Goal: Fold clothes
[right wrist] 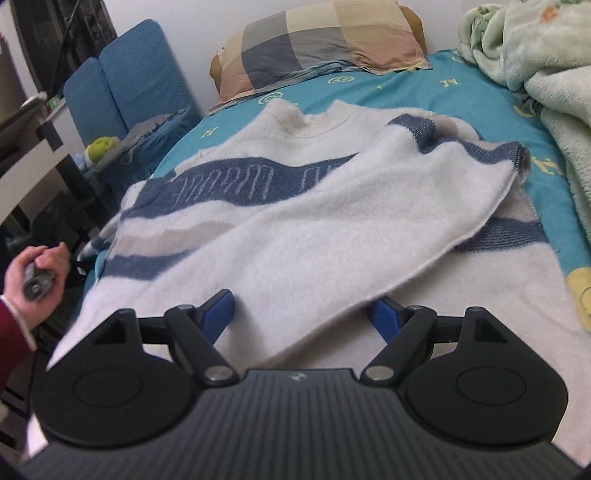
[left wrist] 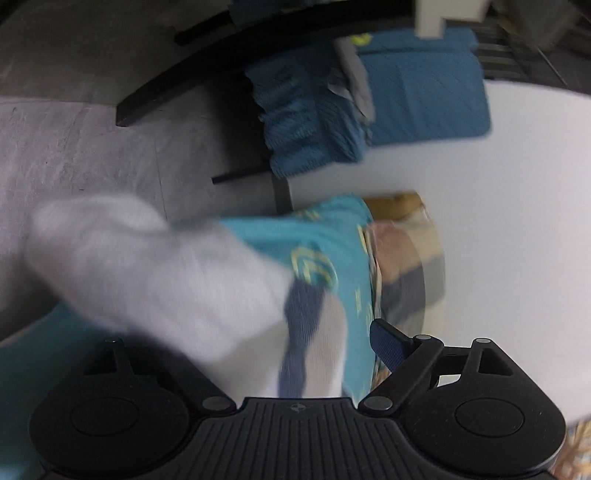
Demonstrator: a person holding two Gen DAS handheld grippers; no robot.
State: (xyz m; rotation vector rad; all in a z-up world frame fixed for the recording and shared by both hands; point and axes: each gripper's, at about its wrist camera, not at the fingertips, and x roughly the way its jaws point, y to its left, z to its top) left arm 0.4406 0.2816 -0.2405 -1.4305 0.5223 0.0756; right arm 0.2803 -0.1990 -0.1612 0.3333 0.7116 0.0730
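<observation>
A white sweater point(right wrist: 277, 221) with dark blue stripes lies spread on the teal bed sheet point(right wrist: 406, 92), its collar toward the pillow. One side is folded over across the body. My right gripper point(right wrist: 301, 302) stands open low over the near hem, its blue fingers point(right wrist: 218, 314) wide apart with the folded edge lying loosely between them. In the blurred left wrist view, a white part of the sweater point(left wrist: 147, 266) hangs off the bed's side and covers one finger of my left gripper point(left wrist: 295, 332). The other blue finger point(left wrist: 388, 343) stands far out, so the jaws are open and grip nothing.
A checked pillow point(right wrist: 325, 33) lies at the head of the bed and a pale green blanket point(right wrist: 535, 55) is heaped at the right. A blue padded chair point(right wrist: 140, 85) stands beside the bed. A person's hand point(right wrist: 37, 273) in a red sleeve holds a handle at the left.
</observation>
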